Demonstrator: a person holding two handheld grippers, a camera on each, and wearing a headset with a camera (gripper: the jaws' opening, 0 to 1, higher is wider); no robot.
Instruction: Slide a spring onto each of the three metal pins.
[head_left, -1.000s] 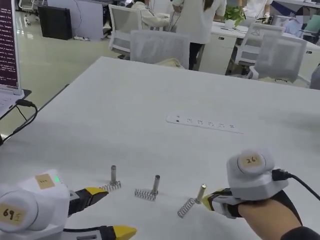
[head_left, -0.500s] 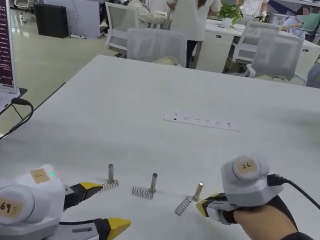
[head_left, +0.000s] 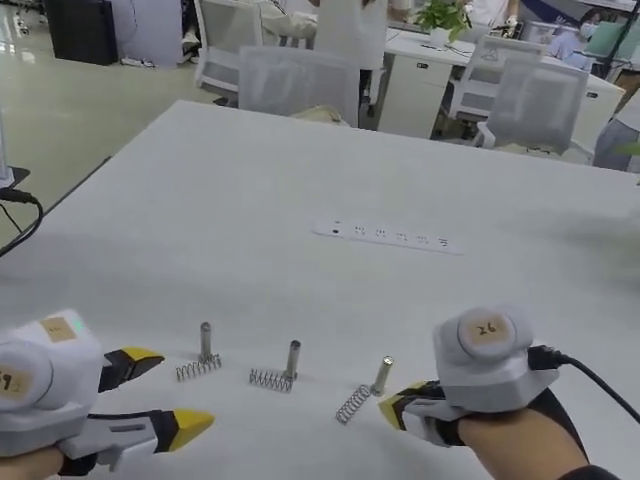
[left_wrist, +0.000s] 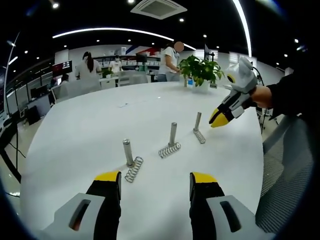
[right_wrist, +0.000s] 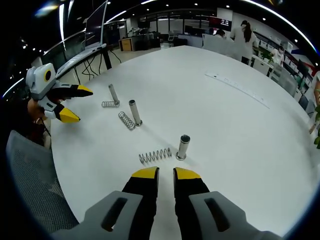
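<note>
— Big white table (head_left: 300, 170), and no pin is dressed yet. Where would you begin?

— The left gripper (left_wrist: 155, 177) is spread wide and holds nothing. The right gripper (right_wrist: 166, 174) is pinched nearly closed, also on nothing. The three pins (head_left: 293, 358) stand upright in a row, and each has its spring (head_left: 268, 379) lying flat at its foot. I'd guess the right side goes first. Open up, take the near spring (right_wrist: 155, 155) by its middle and tip it upright. Centre it over the near pin (right_wrist: 183, 146) before lowering. Grip it lightly, or it may buckle or flick away.

— Which view helps most?

— The right gripper view looks down on that pin's flat top, with its spring right by the base. The head view lays out the whole row, with the power strip (head_left: 388, 236) beyond. There, though, the right gripper's jaws tuck partly under its own body.
</note>
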